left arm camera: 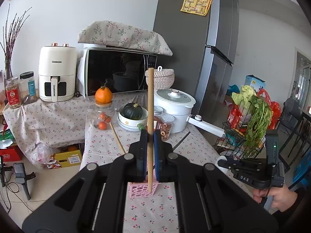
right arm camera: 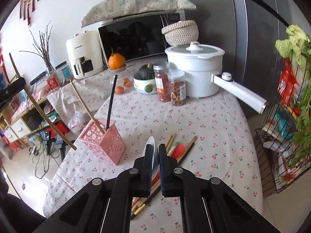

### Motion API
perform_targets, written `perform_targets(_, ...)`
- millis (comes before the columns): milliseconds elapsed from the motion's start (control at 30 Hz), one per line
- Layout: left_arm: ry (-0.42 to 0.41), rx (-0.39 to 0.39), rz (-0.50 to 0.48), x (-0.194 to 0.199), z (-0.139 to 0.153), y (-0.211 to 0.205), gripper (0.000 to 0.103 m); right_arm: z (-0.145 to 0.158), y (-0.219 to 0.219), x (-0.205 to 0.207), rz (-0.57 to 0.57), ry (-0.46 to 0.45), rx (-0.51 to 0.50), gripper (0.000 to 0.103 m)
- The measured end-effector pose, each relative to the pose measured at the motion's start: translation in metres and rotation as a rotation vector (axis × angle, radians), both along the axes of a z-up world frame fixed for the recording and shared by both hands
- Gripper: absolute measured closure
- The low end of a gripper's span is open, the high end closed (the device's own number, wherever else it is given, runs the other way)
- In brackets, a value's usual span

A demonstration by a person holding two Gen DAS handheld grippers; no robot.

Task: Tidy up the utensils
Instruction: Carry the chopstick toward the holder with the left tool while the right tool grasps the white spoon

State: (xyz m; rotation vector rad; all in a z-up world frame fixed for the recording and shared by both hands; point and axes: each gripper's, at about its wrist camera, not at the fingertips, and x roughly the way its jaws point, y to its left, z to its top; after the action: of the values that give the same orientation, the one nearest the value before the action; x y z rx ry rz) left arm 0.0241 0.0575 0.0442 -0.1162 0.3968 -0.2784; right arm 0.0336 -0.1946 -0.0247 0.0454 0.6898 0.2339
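Observation:
My left gripper [left arm camera: 150, 136] is shut on a wooden chopstick [left arm camera: 150, 116], held upright with its lower tip over the pink perforated holder [left arm camera: 142, 189]. In the right wrist view the same chopstick [right arm camera: 38, 108] hangs slanted left of the holder [right arm camera: 105, 143], which holds a wooden chopstick [right arm camera: 85, 106] and a black one [right arm camera: 111, 103]. My right gripper [right arm camera: 155, 149] is shut on a white spoon [right arm camera: 150, 145], above a pile of chopsticks and a red spoon [right arm camera: 177, 150] on the tablecloth.
At the back of the table stand a white pot with a long handle [right arm camera: 196, 68], two spice jars [right arm camera: 171, 87], a bowl with a green squash [right arm camera: 144, 77], a glass jar and small oranges [right arm camera: 119, 89]. A wire rack with greens [right arm camera: 287, 116] stands at the right.

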Motion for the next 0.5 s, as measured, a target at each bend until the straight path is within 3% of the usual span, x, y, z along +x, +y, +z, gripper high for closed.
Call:
perform_targets(133,-0.035,-0.002,0.026,0.011,-0.002,-0.001,0.096,0.022,0.013,-0.002,-0.027,-0.120,-0.017,0.097)
perform_targets(267,-0.032,0.046,0.046,0.032,-0.015,-0.010,0.096,0.031,0.022,0.003,-0.050,-0.174,-0.009,0.097)
perform_targets(500,0.107,0.090,0.062,0.076,-0.052,-0.015,0.096,0.036,0.041,0.013,-0.100,-0.282,-0.052,0.097)
